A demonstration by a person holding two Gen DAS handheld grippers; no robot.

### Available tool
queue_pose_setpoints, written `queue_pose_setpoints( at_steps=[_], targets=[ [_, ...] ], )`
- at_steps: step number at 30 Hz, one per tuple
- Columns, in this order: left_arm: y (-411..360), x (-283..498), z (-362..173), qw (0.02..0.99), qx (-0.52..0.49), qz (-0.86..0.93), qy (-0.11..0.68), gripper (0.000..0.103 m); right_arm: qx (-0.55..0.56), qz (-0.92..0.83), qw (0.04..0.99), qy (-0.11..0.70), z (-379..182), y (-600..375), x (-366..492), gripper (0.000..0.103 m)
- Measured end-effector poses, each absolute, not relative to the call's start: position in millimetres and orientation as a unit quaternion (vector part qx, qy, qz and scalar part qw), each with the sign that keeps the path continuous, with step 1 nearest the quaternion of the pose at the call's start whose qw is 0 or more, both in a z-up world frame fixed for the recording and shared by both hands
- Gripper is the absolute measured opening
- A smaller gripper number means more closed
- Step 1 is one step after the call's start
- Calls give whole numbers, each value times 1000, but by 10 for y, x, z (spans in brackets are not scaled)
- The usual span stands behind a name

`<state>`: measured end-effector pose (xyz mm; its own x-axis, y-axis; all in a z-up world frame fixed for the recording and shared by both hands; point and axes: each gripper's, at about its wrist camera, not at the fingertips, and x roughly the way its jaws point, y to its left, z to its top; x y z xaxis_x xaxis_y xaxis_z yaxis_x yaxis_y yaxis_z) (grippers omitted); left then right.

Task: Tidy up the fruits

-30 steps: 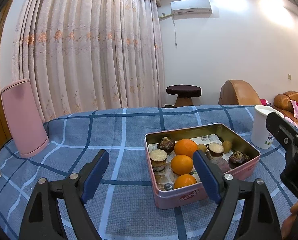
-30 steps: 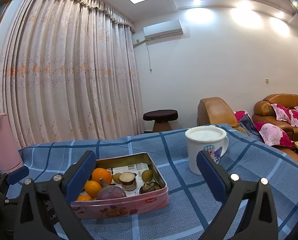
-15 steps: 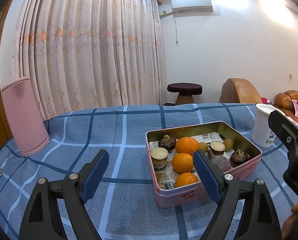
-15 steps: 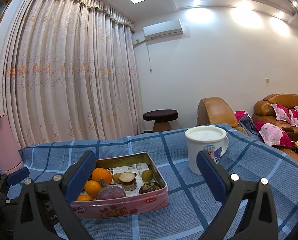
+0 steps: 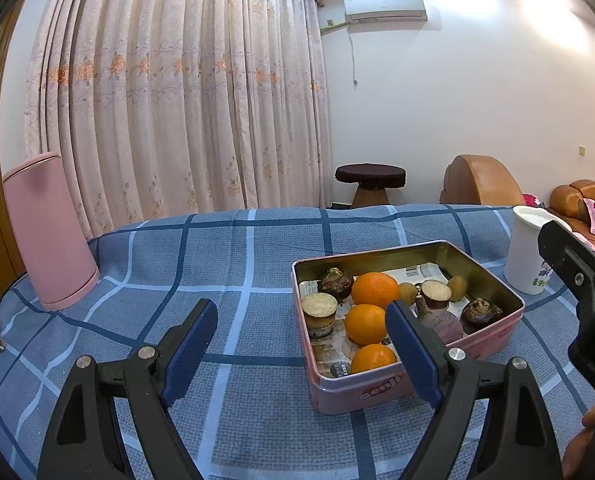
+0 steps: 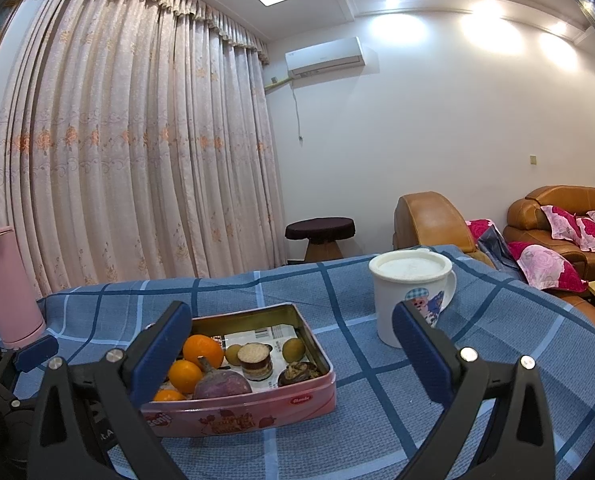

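Sitting on the blue checked tablecloth (image 5: 233, 256), the pink tin (image 5: 377, 390) holds three oranges (image 5: 364, 323) in a row at its left side, a purple root (image 6: 222, 385), small green fruits (image 6: 293, 347) and dark bulbs (image 5: 480, 310). White mug (image 6: 405, 300) stands just right of the tin, pink canister (image 5: 49, 232) well to its left. Left gripper (image 5: 301, 346) hovers before the tin, jaws wide, nothing held. Right gripper (image 6: 291, 346) likewise wide apart and empty, tin between its fingers in view.

Floral curtains (image 6: 129, 152) hang beside a white wall with an air conditioner (image 6: 324, 57); brown sofas (image 6: 561, 216) stand right.
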<state>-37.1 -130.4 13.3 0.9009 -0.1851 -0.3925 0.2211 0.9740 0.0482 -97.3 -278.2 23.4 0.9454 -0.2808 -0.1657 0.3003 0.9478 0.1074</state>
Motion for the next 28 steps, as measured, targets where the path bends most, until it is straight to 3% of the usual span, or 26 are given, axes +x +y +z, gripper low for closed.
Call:
queue_pose_setpoints(
  at_steps=[28],
  targets=[
    [-1294, -379, 130, 973, 49, -103, 201, 87, 72, -155, 982, 79, 209, -2793, -973, 103]
  ],
)
